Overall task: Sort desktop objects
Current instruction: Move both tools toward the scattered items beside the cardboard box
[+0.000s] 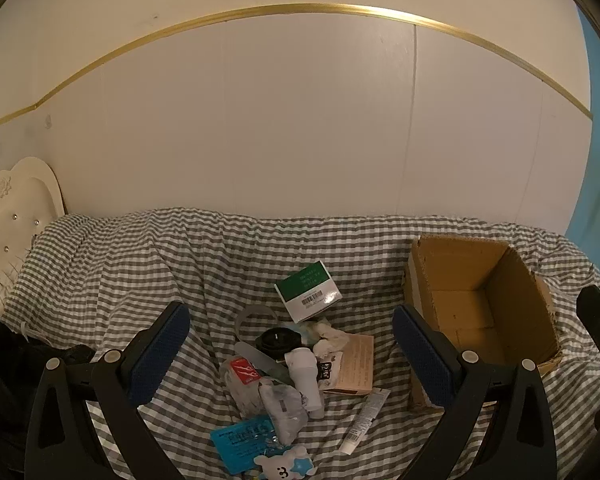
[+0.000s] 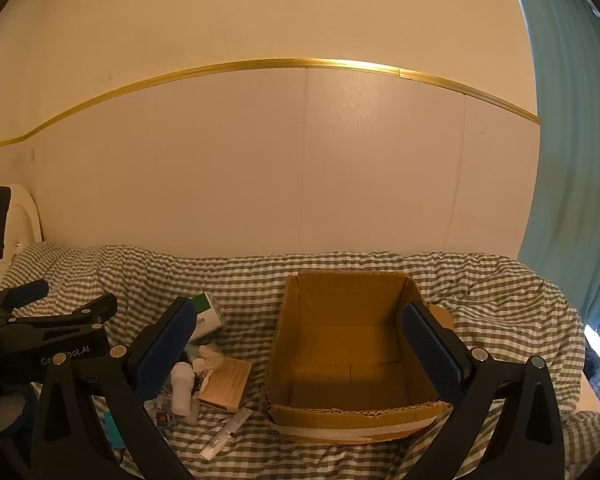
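Observation:
A pile of small objects lies on the checked cloth: a green and white box (image 1: pixel 308 291), a black round lid (image 1: pixel 279 340), a white bottle (image 1: pixel 306 376), a tan booklet (image 1: pixel 354 364), a white tube (image 1: pixel 365 420), a blue packet (image 1: pixel 244 442). My left gripper (image 1: pixel 292 354) is open above the pile and holds nothing. An open empty cardboard box (image 2: pixel 352 356) stands to the right of the pile. My right gripper (image 2: pixel 300 350) is open in front of it, empty. The left gripper also shows in the right wrist view (image 2: pixel 52 320).
The checked cloth (image 1: pixel 140 264) covers the surface up to a cream wall. A white padded headboard (image 1: pixel 16 208) stands at the far left. A blue curtain (image 2: pixel 568 160) hangs at the right. Dark fabric (image 1: pixel 4 364) lies at the left edge.

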`<action>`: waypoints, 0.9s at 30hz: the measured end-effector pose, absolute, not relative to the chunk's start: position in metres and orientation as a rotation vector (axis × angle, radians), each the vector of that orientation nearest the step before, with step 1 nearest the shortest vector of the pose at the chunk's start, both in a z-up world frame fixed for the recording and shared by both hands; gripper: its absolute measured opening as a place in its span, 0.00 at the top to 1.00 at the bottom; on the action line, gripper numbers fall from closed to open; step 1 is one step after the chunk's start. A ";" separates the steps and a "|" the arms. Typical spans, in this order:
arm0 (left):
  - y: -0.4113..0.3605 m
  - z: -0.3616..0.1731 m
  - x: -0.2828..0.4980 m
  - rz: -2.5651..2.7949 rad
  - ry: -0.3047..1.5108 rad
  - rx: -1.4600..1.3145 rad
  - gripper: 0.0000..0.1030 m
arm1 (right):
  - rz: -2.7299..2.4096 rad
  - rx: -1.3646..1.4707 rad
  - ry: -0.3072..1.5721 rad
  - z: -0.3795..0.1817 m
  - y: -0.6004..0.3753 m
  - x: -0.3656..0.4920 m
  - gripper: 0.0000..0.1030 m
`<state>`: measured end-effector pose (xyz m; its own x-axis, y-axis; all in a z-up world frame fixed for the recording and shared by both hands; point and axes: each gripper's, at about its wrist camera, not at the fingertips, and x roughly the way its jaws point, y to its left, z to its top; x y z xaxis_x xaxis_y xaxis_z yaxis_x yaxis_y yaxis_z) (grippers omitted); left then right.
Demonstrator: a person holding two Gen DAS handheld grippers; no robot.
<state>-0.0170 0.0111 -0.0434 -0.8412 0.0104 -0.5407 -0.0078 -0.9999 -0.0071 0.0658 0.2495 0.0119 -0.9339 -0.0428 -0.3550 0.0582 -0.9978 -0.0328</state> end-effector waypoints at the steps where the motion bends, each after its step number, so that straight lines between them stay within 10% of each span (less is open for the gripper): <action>1: 0.009 -0.043 -0.016 3.004 -0.017 -0.879 0.00 | -3.038 0.553 0.066 0.013 0.249 0.066 0.00; 27: -0.033 -0.113 -0.043 2.927 0.002 -1.143 0.01 | -2.932 0.668 0.080 -0.047 0.221 0.046 0.08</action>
<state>-0.0435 -0.0330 -0.1127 -0.7354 -0.0011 -0.6776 0.0001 -1.0000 0.0016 0.0455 0.2207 -0.0471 -0.8929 -0.1182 -0.4346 0.1416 -0.9897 -0.0218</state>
